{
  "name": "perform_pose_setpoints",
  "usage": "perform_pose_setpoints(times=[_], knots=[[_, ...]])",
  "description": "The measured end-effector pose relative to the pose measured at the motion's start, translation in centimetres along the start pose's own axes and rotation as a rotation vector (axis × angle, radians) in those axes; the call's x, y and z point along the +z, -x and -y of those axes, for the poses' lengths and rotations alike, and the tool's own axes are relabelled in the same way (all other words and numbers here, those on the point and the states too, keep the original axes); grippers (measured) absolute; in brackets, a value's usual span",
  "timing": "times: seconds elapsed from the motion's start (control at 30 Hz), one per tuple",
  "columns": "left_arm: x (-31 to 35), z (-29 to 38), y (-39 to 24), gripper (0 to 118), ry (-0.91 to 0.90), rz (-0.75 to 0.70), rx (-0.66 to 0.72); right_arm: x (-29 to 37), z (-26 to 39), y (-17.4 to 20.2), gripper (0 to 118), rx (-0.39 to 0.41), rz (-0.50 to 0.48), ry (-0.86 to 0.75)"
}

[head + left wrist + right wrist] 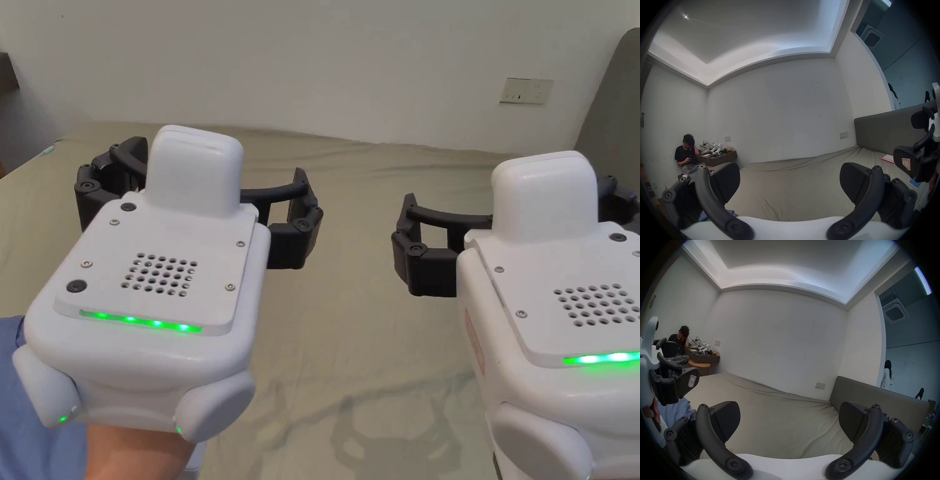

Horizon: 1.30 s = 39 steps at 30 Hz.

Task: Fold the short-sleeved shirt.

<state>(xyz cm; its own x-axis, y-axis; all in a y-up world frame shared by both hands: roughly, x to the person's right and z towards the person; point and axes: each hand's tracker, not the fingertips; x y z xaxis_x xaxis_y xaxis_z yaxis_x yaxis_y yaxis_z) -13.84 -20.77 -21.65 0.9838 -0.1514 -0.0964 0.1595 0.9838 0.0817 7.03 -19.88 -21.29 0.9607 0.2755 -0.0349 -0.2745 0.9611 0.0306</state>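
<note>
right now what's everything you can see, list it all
olive-green bed sheet: one, spread over the bed below both grippers
light blue cloth: one, crumpled at the bed's near left edge
grey padded headboard: one, right end of bed
white wall socket plate: one, on the wall beyond the bed
dark wooden side table: one, left corner, cluttered
seated person: one, black top, beside that table
standing person: one, white top, through the doorway on the right
left gripper: white body, black jaws, open
right gripper: same, open

White left tool (200, 206) with black jaws, olive-green bed sheet (350, 350), light blue shirt (674, 412).
</note>
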Motion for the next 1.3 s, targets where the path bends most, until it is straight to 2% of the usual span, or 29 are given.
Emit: perform_pose_setpoints(times=[0.3, 0.33, 0.37, 0.43, 0.47, 0.5, 0.6, 0.63, 0.67, 0.7, 0.77, 0.8, 0.87, 0.93, 0.97, 1.0, 1.03, 1.07, 1.1, 1.17, 1.23, 1.3], knots=[[0.0, -0.1, 0.2, 118, -0.002, -0.001, 0.008, -0.1, 0.1, -0.2, 118, 0.006, -0.003, 0.005], [-0.1, -0.1, 0.2, 118, -0.002, 0.001, -0.002, -0.2, 0.1, -0.2, 118, 0.022, -0.013, 0.009], [-0.2, 0.0, 0.3, 118, -0.002, 0.007, -0.02, -0.4, 0.2, -0.3, 118, 0.072, -0.057, 0.017], [-0.8, 0.6, 0.1, 118, 0.005, 0.075, -0.227, -0.9, 0.6, -0.2, 118, 0.274, -0.113, 0.053], [-1.0, 1.2, -0.2, 118, -0.018, 0.047, -0.395, -1.1, 1.2, 0.3, 118, 0.417, -0.096, 0.042], [-1.1, 2.2, -0.9, 118, -0.064, -0.008, -0.602, -1.0, 2.0, 0.9, 118, 0.581, -0.046, 0.0], [-1.5, 6.7, -2.6, 118, -0.301, -0.237, -1.309, -1.4, 5.6, 2.8, 118, 1.107, 0.22, -0.209], [-1.7, 8.1, -2.9, 118, -0.383, -0.293, -1.492, -1.7, 6.7, 2.9, 118, 1.248, 0.275, -0.27], [-1.8, 8.6, -2.7, 118, -0.436, -0.287, -1.554, -1.8, 7.4, 3.1, 118, 1.306, 0.282, -0.307], [-1.5, 8.6, -2.8, 118, -0.441, -0.254, -1.512, -1.9, 7.5, 3.2, 118, 1.274, 0.248, -0.303], [-1.0, 6.8, -3.3, 118, -0.299, -0.169, -1.167, -1.7, 5.2, 3.0, 118, 1.033, 0.142, -0.185], [-1.0, 5.3, -3.1, 118, -0.191, -0.119, -0.905, -1.8, 4.1, 2.7, 118, 0.851, 0.088, -0.117], [-1.4, 2.1, -1.6, 118, 0.016, 0.004, -0.414, -1.8, 1.6, 1.2, 118, 0.432, -0.037, 0.06], [-2.4, 0.4, 2.3, 118, 0.139, 0.205, 0.176, -2.5, 0.0, -2.3, 118, -0.108, -0.295, 0.191], [-2.6, 0.2, 3.7, 118, 0.159, 0.25, 0.396, -3.0, 0.1, -3.6, 118, -0.306, -0.367, 0.237], [-2.7, 0.7, 4.3, 118, 0.172, 0.234, 0.561, -3.3, 0.7, -4.2, 118, -0.429, -0.349, 0.258], [-2.7, 0.9, 4.3, 118, 0.181, 0.171, 0.589, -3.0, 0.8, -4.4, 118, -0.461, -0.308, 0.225], [-2.6, 0.8, 4.0, 118, 0.205, 0.059, 0.489, -2.5, 0.9, -4.4, 118, -0.434, -0.253, 0.167], [-2.5, 1.0, 3.3, 118, 0.187, -0.021, 0.37, -2.0, 1.0, -3.8, 118, -0.325, -0.156, 0.109], [-2.0, 1.7, 1.8, 118, 0.092, -0.037, 0.161, -1.4, 1.0, -2.4, 118, -0.13, -0.011, 0.056], [-1.5, 2.0, 1.3, 118, 0.054, -0.059, 0.059, -1.0, 1.2, -1.6, 118, -0.029, 0.016, 0.018], [-1.0, 1.8, 1.2, 118, 0.016, -0.033, 0.043, -0.9, 1.1, -1.3, 118, 0.003, -0.002, 0.006]])
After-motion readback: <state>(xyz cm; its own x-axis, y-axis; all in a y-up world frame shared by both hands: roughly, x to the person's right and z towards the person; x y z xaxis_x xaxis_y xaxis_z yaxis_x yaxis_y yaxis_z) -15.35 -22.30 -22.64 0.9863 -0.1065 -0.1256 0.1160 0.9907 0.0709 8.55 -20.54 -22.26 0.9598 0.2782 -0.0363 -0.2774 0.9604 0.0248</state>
